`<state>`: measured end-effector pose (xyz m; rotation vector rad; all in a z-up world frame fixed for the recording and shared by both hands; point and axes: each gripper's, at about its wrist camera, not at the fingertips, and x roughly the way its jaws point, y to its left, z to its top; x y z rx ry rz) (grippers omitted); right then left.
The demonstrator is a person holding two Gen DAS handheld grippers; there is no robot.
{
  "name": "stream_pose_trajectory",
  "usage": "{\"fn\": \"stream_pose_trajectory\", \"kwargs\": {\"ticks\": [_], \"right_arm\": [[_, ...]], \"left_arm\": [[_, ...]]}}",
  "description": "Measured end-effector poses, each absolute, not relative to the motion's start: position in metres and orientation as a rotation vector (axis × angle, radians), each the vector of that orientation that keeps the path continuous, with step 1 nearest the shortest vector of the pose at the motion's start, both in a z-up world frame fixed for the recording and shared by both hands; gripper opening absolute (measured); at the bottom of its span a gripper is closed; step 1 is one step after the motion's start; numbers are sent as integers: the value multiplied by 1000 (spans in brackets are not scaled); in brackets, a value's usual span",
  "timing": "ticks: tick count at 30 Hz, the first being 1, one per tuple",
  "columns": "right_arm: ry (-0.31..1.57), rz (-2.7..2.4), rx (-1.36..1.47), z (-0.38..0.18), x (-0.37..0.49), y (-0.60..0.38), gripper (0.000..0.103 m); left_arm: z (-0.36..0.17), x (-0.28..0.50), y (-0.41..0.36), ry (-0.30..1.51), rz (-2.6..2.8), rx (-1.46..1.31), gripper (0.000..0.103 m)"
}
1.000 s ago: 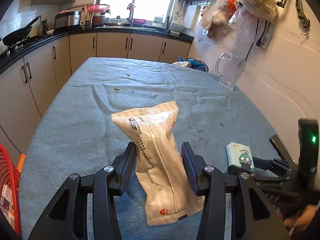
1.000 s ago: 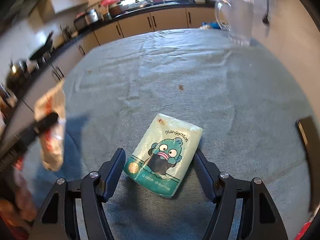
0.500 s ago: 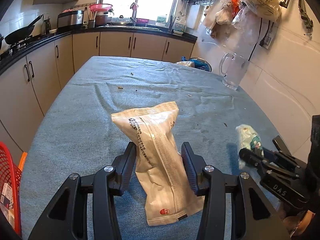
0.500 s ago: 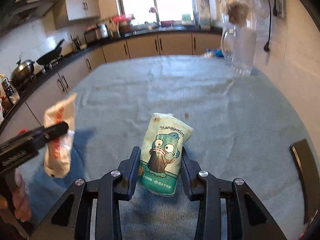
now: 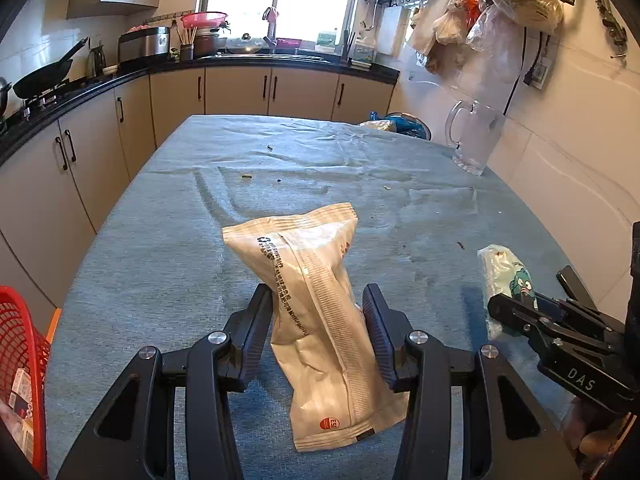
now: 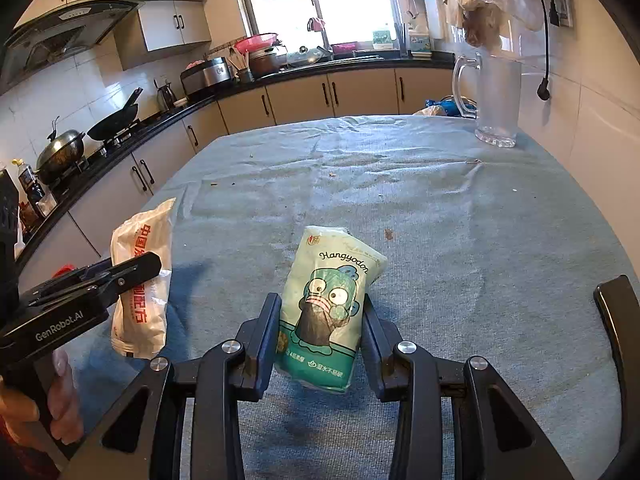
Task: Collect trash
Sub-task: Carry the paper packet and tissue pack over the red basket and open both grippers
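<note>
My left gripper (image 5: 318, 312) is shut on a beige snack bag (image 5: 316, 312) and holds it above the blue-grey tablecloth (image 5: 160, 248). The bag also shows in the right wrist view (image 6: 140, 280), at the left. My right gripper (image 6: 322, 320) is shut on a green tissue pack (image 6: 328, 308) with a cartoon fish, lifted off the cloth. The pack also shows in the left wrist view (image 5: 506, 280), at the right, between the right gripper's fingers (image 5: 516, 312).
A red basket (image 5: 20, 364) with packets in it stands at the table's left edge. A glass pitcher (image 5: 476, 140) stands at the far right by the wall. Small crumbs (image 5: 245, 177) lie on the cloth. A black chair back (image 6: 618, 320) is at the right.
My right gripper shut on the tissue pack that lay on the cloth and lifted it. Both grippers have risen a little. The left gripper keeps its hold on the snack bag.
</note>
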<state>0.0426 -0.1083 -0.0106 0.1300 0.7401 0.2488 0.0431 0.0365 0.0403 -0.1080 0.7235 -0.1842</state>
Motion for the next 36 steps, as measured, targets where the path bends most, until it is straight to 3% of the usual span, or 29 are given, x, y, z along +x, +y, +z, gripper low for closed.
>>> {"fn": "stream_pose_trajectory", "kwargs": {"ticks": [36], "right_arm": [[744, 328, 155, 1, 23, -91, 40]], "left_arm": [[77, -37, 56, 624, -110, -65, 45]]}}
